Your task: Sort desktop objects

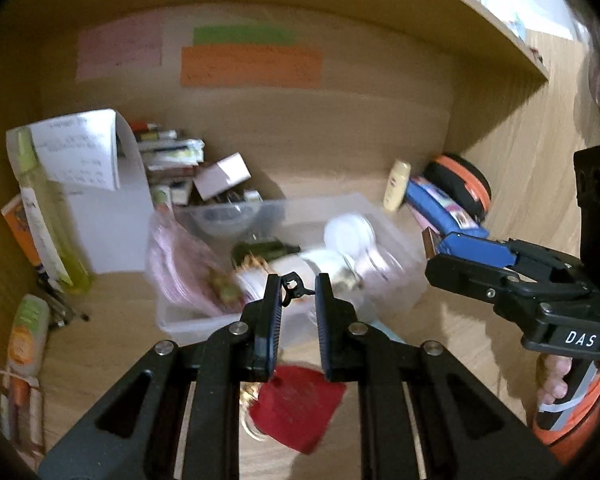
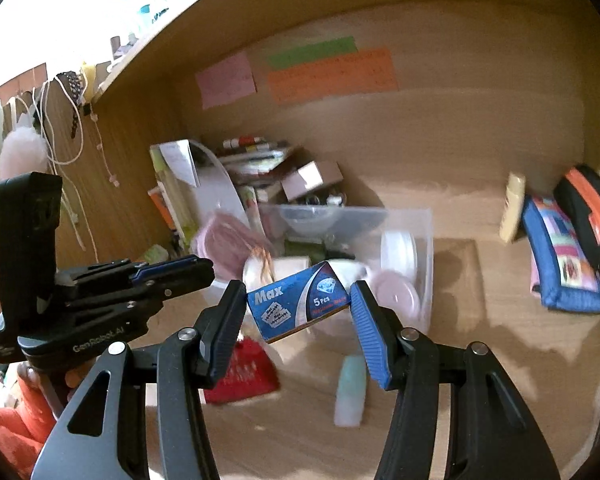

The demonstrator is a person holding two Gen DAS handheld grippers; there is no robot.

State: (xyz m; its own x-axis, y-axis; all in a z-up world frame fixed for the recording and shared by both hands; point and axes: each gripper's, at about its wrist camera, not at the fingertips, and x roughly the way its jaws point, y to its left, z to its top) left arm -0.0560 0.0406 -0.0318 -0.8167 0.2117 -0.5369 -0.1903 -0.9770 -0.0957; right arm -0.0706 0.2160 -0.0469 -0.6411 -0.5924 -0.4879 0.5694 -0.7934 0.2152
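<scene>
From my left claw's camera: my left claw [image 1: 298,286] is nearly closed, its pads pinching a small black clasp [image 1: 292,286] from which a red pouch [image 1: 296,412] hangs below the fingers, over the wooden desk [image 1: 112,320]. Just ahead of the claw sits a clear plastic bin [image 1: 396,240] already holding jars and a pink bundle; I judge the pouch is carried by its clasp so it can drop in there. To the right of this claw, my right claw [image 1: 434,246] reaches toward the same bin.

From my right claw's camera: my right claw [image 2: 298,300] grips a small blue razor blade box [image 2: 296,306] by its two short ends, tilted, label facing me. The clear bin [image 2: 426,240] lies just beyond it. My left claw [image 2: 204,270] is at the left, closed. A pale eraser-like block [image 2: 350,390] lies on the desk below, and a blue pencil case [image 2: 564,272] stands far right, both likely still unsorted.
</scene>
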